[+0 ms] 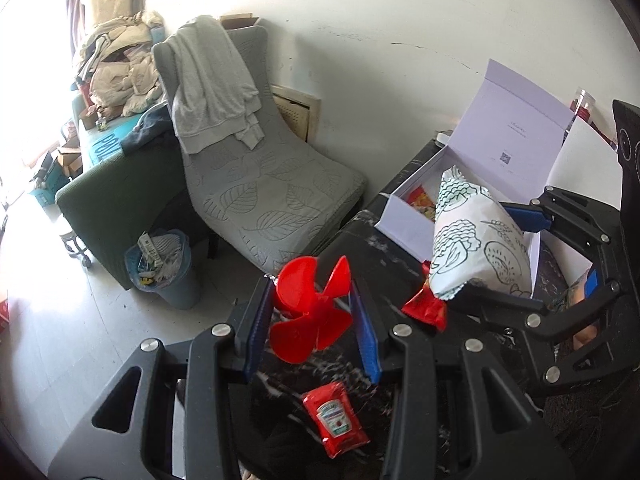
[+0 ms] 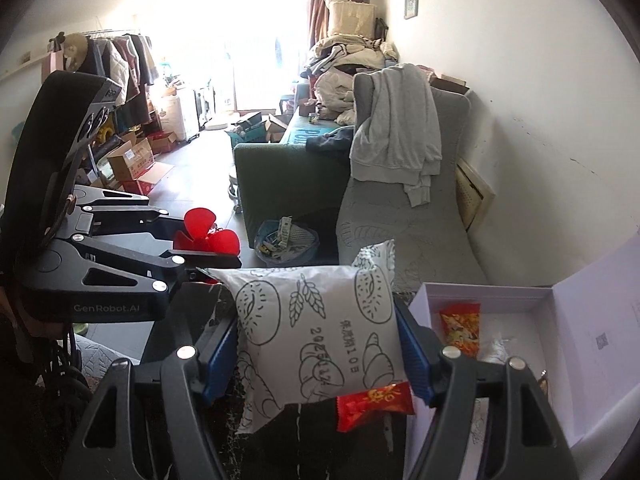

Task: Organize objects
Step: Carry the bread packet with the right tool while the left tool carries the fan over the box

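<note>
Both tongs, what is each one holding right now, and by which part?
Left tongs grip the red propeller across its blades. Right tongs clamp the white bread packet by its two side edges, above the table beside the white box.

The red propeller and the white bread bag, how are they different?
The red propeller is hard plastic with curved blades; the white bread bag is a soft, puffy packet printed with bread drawings. The propeller sits in the left gripper, the bag in the right gripper. Both are held off the dark tabletop.
</note>
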Demonstrator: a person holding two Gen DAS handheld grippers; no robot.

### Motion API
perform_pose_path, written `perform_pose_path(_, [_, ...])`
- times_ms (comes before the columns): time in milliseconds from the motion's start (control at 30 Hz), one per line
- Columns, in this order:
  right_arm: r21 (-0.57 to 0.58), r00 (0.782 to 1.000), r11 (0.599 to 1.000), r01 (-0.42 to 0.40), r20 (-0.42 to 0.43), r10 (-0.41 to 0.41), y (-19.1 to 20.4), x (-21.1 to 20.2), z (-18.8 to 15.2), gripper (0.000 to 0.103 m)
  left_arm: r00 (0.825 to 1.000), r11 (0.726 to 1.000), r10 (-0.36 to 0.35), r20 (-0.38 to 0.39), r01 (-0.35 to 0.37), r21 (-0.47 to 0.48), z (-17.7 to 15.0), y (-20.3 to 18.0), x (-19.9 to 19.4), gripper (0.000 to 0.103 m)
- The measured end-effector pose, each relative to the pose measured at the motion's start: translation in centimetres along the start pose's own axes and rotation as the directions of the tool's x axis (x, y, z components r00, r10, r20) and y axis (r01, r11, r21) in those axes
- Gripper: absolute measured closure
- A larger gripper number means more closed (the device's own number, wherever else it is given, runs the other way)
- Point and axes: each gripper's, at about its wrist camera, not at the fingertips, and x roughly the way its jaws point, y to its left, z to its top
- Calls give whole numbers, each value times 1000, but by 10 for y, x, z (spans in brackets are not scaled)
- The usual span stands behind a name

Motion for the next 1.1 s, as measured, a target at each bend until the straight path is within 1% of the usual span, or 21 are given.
perform_pose_path(167, [72,997,994,83,1,-83,-28,-11,-3,31,1000,998,-21,7,21,53,18,-26,11,66])
perform_pose_path(267, [105,992,987,124,-1,-125,-40,-16,-4,31,1000,995,-30,8,29,100,29,-42,19,66])
perform_pose_path(500, [167,984,970,178,-8,-179,-63,-25,-9,31,997,983,-70,14,67,169,51,-69,34,66])
perform_pose_path(767, [248,962,930,271,-52,-267,-91,-30,-15,31,993,964,-119,-5,117,237,56,-92,46,66])
perform_pose_path(933, [281,958,916,286,-61,-280,-104,-33,-20,31,987,949,-158,-12,156,274,60,-108,51,66])
perform_pose_path(1100, [287,940,896,340,-76,-333,-108,-38,-22,32,979,927,-202,-22,199,317,65,-124,56,66])
